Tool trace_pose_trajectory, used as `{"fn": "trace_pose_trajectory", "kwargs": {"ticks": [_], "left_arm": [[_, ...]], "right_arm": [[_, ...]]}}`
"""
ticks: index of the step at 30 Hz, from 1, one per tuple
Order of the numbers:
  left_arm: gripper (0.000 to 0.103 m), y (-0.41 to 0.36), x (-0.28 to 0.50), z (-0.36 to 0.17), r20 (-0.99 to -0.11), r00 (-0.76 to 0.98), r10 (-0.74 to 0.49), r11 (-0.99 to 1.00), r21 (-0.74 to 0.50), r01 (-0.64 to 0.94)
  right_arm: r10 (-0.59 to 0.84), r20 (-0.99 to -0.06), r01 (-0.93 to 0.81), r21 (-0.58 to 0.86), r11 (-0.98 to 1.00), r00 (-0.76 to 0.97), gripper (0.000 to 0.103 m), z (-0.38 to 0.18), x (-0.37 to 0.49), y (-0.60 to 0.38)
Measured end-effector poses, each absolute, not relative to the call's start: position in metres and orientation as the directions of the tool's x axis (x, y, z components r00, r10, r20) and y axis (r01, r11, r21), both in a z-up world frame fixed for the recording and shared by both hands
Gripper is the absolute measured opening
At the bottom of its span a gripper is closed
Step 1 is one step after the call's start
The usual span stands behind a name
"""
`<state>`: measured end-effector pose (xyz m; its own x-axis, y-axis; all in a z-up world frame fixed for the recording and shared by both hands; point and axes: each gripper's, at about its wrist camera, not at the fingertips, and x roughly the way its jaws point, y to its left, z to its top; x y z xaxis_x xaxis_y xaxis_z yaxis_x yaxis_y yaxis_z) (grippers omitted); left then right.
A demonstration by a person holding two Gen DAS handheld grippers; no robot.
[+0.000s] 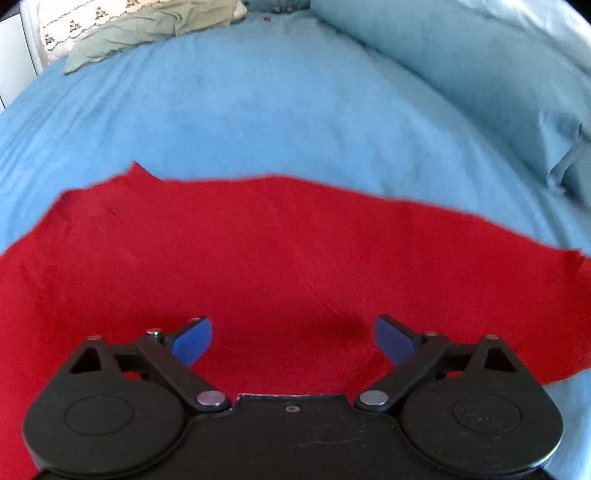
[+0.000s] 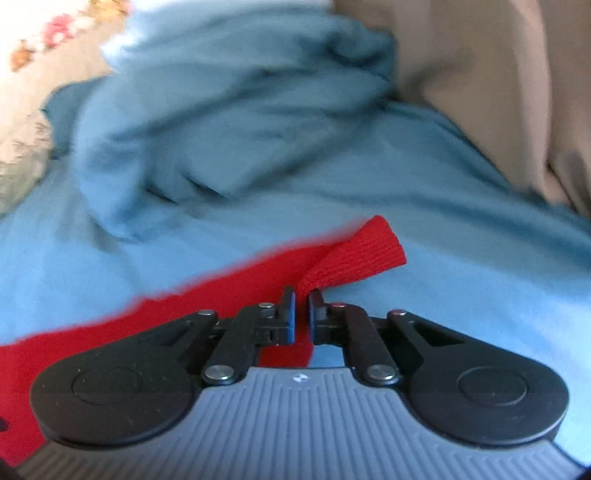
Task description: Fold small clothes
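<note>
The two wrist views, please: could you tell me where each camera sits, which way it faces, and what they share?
Left wrist: sits on the left gripper, looking forward along its wide-open jaws over the red garment spread on the blue bedsheet, towards a green cloth at the far edge.
Right wrist: sits on the right gripper, looking along jaws shut on the garment's ribbed cuff, towards rumpled blue bedding; motion-blurred.
Shared: the red garment and the blue bedsheet; neither gripper shows in the other's view.

Red knit garment (image 1: 280,258) spread flat, ribbed corner (image 2: 354,254) lifted
</note>
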<state>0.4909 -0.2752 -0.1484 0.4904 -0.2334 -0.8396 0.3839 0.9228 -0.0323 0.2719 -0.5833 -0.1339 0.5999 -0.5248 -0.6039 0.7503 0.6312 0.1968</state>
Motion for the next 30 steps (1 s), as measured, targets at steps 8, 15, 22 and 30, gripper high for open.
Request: {"fn": "trace_pose_trajectory", "kwargs": {"ticks": [8, 15, 22, 30], "left_arm": [[0.103, -0.171, 0.502, -0.075, -0.781, 0.594, -0.19, 0.951, 0.005, 0.31], [0.103, -0.045, 0.504, -0.077, -0.777, 0.629, -0.03, 0.994, 0.046, 0.104], [0.103, 0.038, 0.482, -0.121, -0.834, 0.55, -0.034, 0.999, -0.04, 0.0], [0.103, 0.019, 0.476, -0.133, -0.833, 0.534, -0.144, 0.99, -0.124, 0.074]], "right_arm": [[-0.237, -0.418, 0.361, 0.247, 0.899, 0.877, 0.022, -0.021, 0.364, -0.452], [0.168, -0.471, -0.111, 0.148, 0.983, 0.866, 0.022, -0.064, 0.428, -0.252], [0.189, -0.674, -0.306, -0.057, 0.95, 0.714, 0.023, -0.176, 0.419, -0.136], [0.19, -0.667, -0.338, -0.098, 0.936, 0.721, 0.075, -0.175, 0.403, -0.14]]}}
